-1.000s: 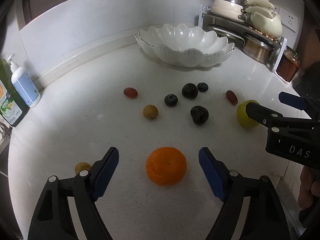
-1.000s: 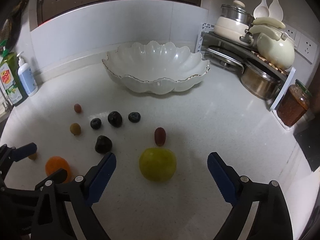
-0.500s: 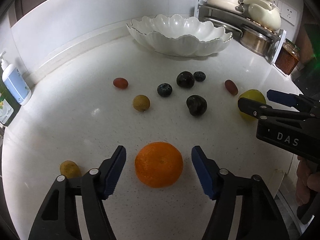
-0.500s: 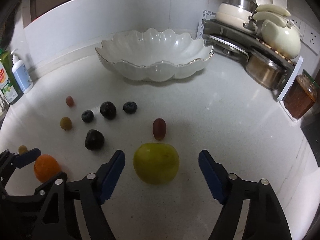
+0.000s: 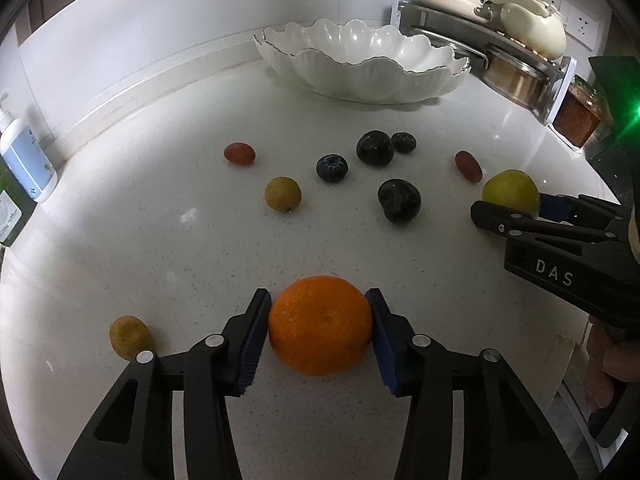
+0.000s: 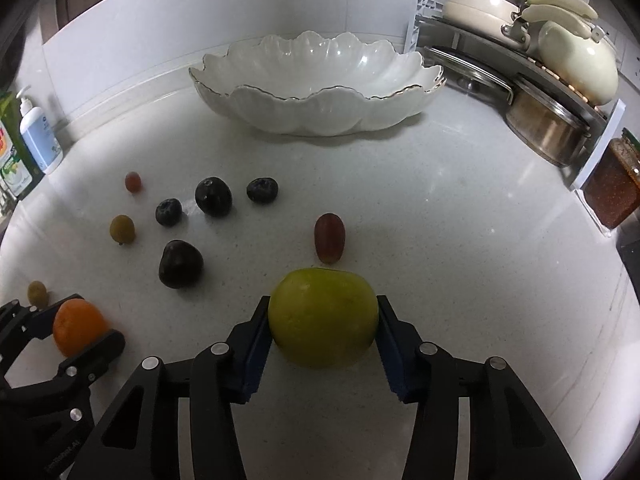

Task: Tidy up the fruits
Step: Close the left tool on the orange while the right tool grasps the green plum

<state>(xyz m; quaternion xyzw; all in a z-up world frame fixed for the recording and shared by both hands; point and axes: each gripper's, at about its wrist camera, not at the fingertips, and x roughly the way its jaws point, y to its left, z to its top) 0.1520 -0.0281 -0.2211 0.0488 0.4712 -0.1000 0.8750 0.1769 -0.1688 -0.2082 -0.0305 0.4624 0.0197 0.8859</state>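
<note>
- The orange (image 5: 320, 324) sits on the counter (image 5: 168, 248) squarely between the blue pads of the left tongs (image 5: 318, 326); the jaws are closing and both pads touch its sides.
- The green apple (image 6: 323, 316) lies between the pads of the right tongs (image 6: 322, 330), whose jaws are closing too, pads against its flanks.
- A second ago both tongs stood wide, with clear gaps on each side of the orange and the apple; those gaps are now gone, and both fruits are in their old spots on the counter.
- Beyond the apple a red grape (image 6: 329, 237) lies just beside it; farther left are two dark plums (image 6: 181, 263), two blueberries (image 6: 262, 189), another red grape (image 6: 133, 181) and two small yellow-brown fruits (image 6: 122, 229).
- A scalloped white bowl (image 6: 320, 108) with nothing in it stands at the back of the white speckled counter.
- At right a rack (image 6: 532, 68) holds pots and lids, with a jar (image 6: 612, 184) beside it; at left pump bottles (image 6: 38, 136) stand against the white wall.
</note>
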